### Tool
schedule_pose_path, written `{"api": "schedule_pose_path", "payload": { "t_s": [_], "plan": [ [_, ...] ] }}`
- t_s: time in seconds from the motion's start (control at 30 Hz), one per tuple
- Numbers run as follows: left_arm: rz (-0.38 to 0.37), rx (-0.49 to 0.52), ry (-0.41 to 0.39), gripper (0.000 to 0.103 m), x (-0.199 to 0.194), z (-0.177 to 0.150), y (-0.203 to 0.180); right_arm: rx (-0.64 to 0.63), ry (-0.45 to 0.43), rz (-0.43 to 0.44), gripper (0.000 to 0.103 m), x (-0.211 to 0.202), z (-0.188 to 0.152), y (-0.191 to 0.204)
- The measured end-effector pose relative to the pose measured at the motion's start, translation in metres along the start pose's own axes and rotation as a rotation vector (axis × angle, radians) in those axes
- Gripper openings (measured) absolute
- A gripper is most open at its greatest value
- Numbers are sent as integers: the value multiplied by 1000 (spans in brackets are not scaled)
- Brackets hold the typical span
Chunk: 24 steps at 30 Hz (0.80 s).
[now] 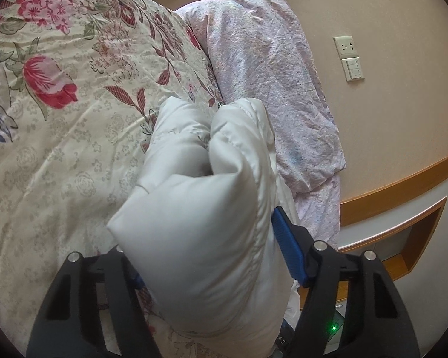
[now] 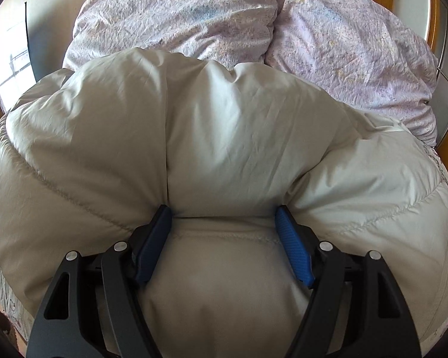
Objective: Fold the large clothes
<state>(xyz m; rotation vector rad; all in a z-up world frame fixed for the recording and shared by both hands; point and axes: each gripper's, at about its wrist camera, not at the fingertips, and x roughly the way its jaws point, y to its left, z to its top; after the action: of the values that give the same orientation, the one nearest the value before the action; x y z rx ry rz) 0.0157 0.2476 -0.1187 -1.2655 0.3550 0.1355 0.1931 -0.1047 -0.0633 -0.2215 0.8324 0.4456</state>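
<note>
The white padded jacket [image 2: 212,137] lies on the bed, bunched over the flowered quilt [image 1: 62,137] with the lilac pillows [image 2: 224,15] just behind it. It looks light, soft and very puffy, with a smooth shell that is likely slippery — a thin pinch would probably slide off, so a deep bite across a stitched seam seems the safer hold.

The right gripper [image 2: 222,220] is clamped on a thick roll of the jacket, its blue pads [image 2: 294,247] sunk into the padding on both sides. The left gripper [image 1: 206,256] has a fat fold of the same jacket filling the gap between its fingers; the far pad presses against the fabric, the near one is mostly hidden, so it appears to squeeze the fold.

The pillows crowd the far edge — the loft itself may spring any fold back open. The wall with its socket [image 1: 346,47] and a wooden ledge [image 1: 403,185] stand well apart.
</note>
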Motion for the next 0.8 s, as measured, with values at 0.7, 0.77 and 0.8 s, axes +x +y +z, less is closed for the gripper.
{"api": "schedule_pose_path", "payload": {
  "t_s": [0.7,0.77,0.8],
  "plan": [
    [118,294,0,43,1,-2,-51,74,-7,-50,74,-14,-3,7],
    [111,300,0,43,1,-2,-52,34,-14,-75,74,-10,-5,13],
    [109,312,-2,43,0,-3,-55,28,-10,-78,74,-9,-5,13]
  ]
}}
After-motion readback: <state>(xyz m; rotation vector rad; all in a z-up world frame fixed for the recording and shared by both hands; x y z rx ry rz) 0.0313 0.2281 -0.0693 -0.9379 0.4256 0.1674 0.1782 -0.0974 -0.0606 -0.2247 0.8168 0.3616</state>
